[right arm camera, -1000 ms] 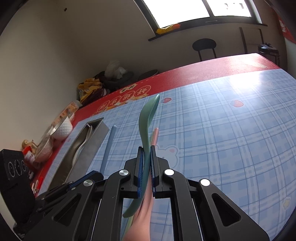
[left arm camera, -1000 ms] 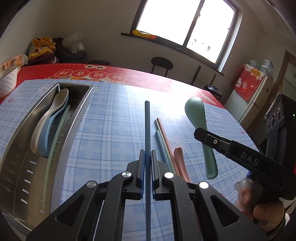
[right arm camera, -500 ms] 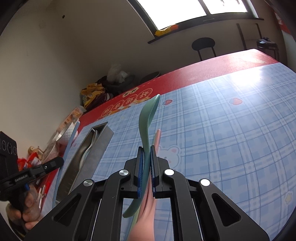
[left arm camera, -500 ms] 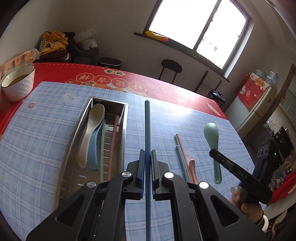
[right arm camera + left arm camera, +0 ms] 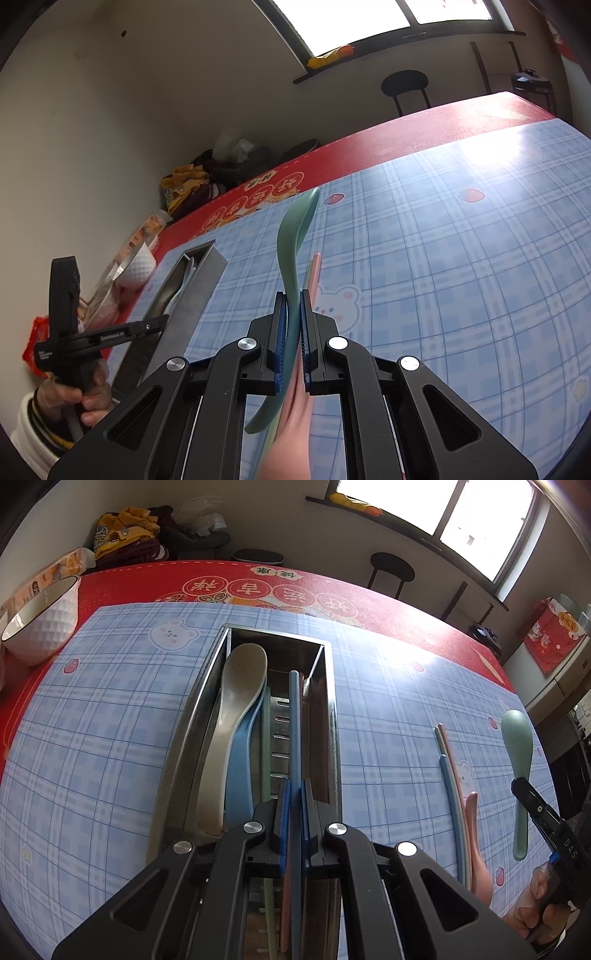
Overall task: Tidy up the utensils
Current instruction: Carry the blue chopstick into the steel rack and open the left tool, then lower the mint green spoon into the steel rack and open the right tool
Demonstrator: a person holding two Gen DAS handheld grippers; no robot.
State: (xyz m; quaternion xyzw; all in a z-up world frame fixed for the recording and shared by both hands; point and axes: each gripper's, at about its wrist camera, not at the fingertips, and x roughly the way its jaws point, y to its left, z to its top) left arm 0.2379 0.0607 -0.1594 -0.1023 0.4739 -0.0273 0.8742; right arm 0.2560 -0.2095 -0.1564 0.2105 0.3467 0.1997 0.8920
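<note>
We work over the table [image 5: 110, 738], spread with a blue checked cloth over a red one. Largest among the task's things is the steel utensil tray [image 5: 330, 716], lying lengthwise ahead of our left hand. A second ago the tray sat off to the left of the left wrist view; now it lies straight under our left hand-held gripper [image 5: 294, 801], so the carry across the table looks done and what remains, as we judge it, is lowering and letting go.

Inside the tray a beige spoon [image 5: 236, 709] rests on a blue spoon [image 5: 240, 775] in the left part, with thin sticks beside them on the slotted floor.

Our left hand-held gripper is clenched on the dark blue chopstick [image 5: 294, 731], which runs along the tray's length above its right part, as before.

Our right hand-held gripper [image 5: 294, 317] has not shifted; it is clamped on the handle of the green spoon [image 5: 295, 236], held above the cloth well apart from the tray.

On the cloth near the right hand lie a blue chopstick [image 5: 448, 805], a pink chopstick [image 5: 447, 746] and a pink spoon [image 5: 476, 849], not yet sorted. We judge the task partway along.
</note>
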